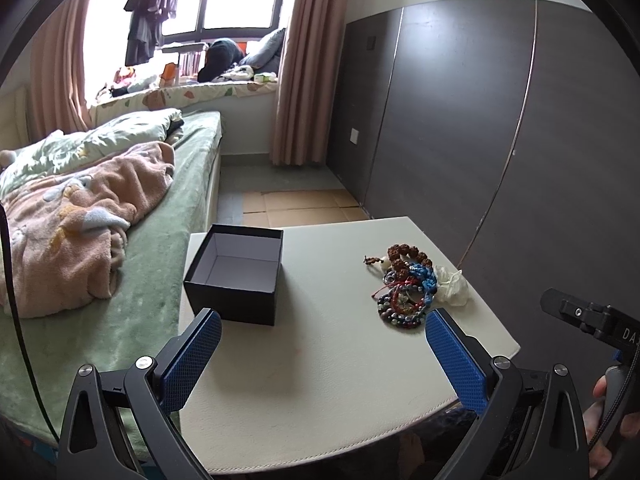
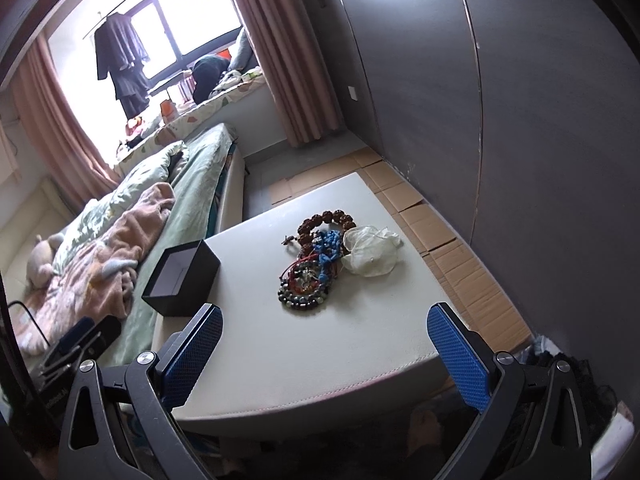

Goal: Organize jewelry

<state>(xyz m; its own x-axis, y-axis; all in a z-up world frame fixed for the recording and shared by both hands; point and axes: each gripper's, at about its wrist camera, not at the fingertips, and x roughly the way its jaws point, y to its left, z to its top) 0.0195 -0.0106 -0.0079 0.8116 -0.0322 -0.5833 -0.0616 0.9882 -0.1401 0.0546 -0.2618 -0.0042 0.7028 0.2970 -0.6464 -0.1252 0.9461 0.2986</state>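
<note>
Bedroom setting: we work over a white table (image 1: 320,360) beside a bed (image 1: 160,280). Our left gripper (image 1: 323,354) hovers with jaws wide apart, holding nothing; our right gripper (image 2: 325,350) likewise, its 2 blue pads (image 2: 460,360) spread. Beyond them, a black box (image 1: 234,288) stands lidless (interior pale). A tangled pile of bracelets (image 2: 310,266) lies well apart from it, touching a translucent pouch (image 2: 370,256).

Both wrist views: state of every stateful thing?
black box: lid off, empty, upright
bracelet pile: heaped on white table, outside box
sheer pouch: crumpled beside pile
left hand-held gripper: open, empty
right hand-held gripper: open, empty
</note>
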